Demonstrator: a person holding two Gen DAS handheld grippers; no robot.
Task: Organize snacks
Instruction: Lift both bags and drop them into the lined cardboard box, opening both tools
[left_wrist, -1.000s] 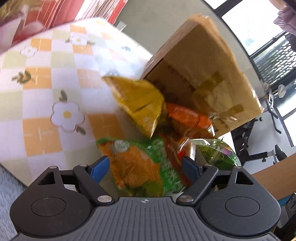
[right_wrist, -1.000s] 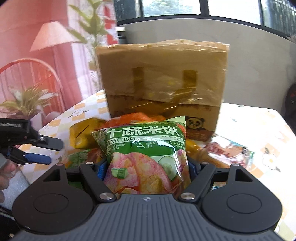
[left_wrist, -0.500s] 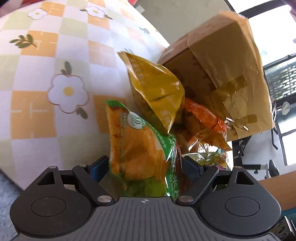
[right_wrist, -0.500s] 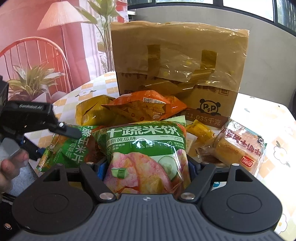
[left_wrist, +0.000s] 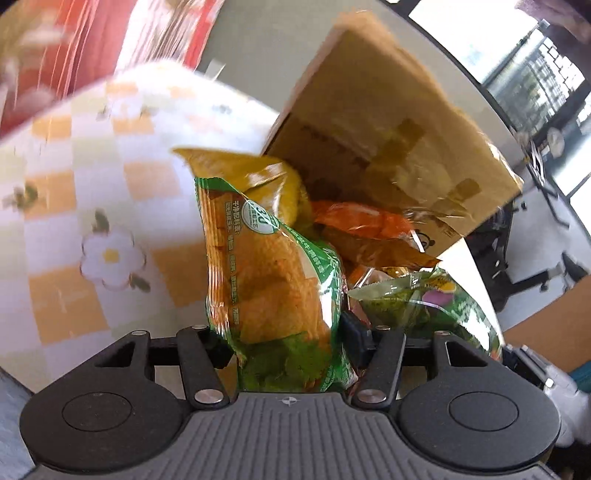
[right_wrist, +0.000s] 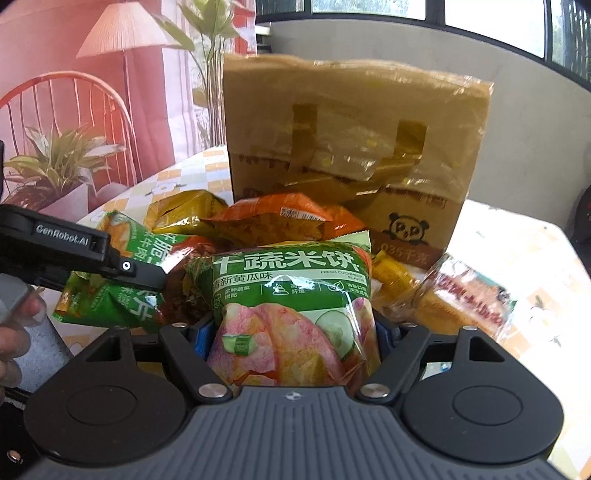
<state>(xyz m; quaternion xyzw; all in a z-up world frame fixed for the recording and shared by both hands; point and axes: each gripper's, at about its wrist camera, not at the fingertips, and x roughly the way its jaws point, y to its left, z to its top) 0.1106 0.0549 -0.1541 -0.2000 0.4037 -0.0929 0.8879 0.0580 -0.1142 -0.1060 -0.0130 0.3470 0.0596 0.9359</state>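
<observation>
Left gripper (left_wrist: 284, 345) is closing w/ a green and orange snack bag (left_wrist: 269, 280) standing between its jaws. Right gripper (right_wrist: 291, 338) grips a green cucumber snack bag (right_wrist: 295, 306) on both sides. Behind the pile stands a big brown box (right_wrist: 351, 147) on the checked table (left_wrist: 74, 221). An orange bag (right_wrist: 284, 218) & a small yellow bag (right_wrist: 184, 208) lie by the box.
</observation>
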